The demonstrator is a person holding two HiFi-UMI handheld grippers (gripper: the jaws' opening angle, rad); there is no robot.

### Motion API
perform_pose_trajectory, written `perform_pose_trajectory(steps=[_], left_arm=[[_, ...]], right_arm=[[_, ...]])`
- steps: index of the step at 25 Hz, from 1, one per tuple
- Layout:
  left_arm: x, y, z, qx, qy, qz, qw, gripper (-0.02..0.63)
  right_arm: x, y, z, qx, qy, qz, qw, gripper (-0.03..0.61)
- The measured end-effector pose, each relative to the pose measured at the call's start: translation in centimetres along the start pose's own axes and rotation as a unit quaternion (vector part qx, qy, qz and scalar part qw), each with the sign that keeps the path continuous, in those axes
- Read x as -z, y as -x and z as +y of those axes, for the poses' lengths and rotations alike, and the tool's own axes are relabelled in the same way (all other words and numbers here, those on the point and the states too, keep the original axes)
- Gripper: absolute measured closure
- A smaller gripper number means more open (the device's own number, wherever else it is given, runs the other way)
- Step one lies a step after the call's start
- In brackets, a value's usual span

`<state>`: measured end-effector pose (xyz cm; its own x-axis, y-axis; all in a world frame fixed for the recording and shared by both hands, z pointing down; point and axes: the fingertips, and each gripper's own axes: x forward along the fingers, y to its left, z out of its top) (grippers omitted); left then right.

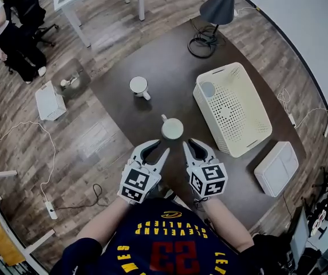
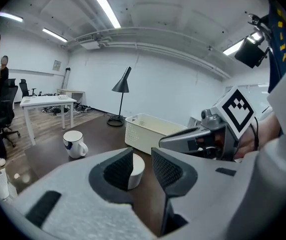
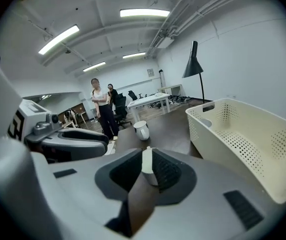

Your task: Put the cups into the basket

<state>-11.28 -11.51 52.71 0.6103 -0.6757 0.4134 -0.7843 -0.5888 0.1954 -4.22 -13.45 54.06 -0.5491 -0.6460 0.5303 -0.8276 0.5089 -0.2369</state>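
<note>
While one grey cup (image 1: 208, 89) is sitting inside the white perforated basket (image 1: 241, 116), in the corner farthest from the person, two white cups are standing upright outside the basket on the dark desk (image 1: 169, 62). The nearer cup (image 1: 172, 129) is resting just left of the basket's near end, with its handle pointing away from the person. The farther cup (image 1: 138, 86) is sitting well left of the basket.

The left gripper (image 1: 155, 147) is hovering short of the nearer cup, on the side away from the basket, with its jaws standing apart and nothing between the pads. The right gripper (image 1: 193, 144) is hanging beside it, closer to the basket, with its jaws only a sliver apart and clamping nothing. A black floor lamp (image 1: 221, 7) is standing beyond the basket.
</note>
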Motion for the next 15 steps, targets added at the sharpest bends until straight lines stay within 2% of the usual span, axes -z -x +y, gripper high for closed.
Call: perform_pose_trajectory(steps=[2,5,15], left_arm=[[0.9,-1.1,1.0,0.01,-0.003,0.015,0.9998,0.507],[2.4,-2.7,1.9,0.027,-0.009,0.039,0.9988,0.48],[7.8,-6.3,2.2,0.115,-0.032,0.121,0.9854,0.392]], right_arm=[[0.0,-1.5,-0.9,0.005,0.003,0.019,1.0,0.506],[0.5,-3.4,-2.4,0.016,0.005,0.05,0.999,0.491],[3.4,-7.9,-4.4,0.028,-0.009,0.119,0.992,0.485]])
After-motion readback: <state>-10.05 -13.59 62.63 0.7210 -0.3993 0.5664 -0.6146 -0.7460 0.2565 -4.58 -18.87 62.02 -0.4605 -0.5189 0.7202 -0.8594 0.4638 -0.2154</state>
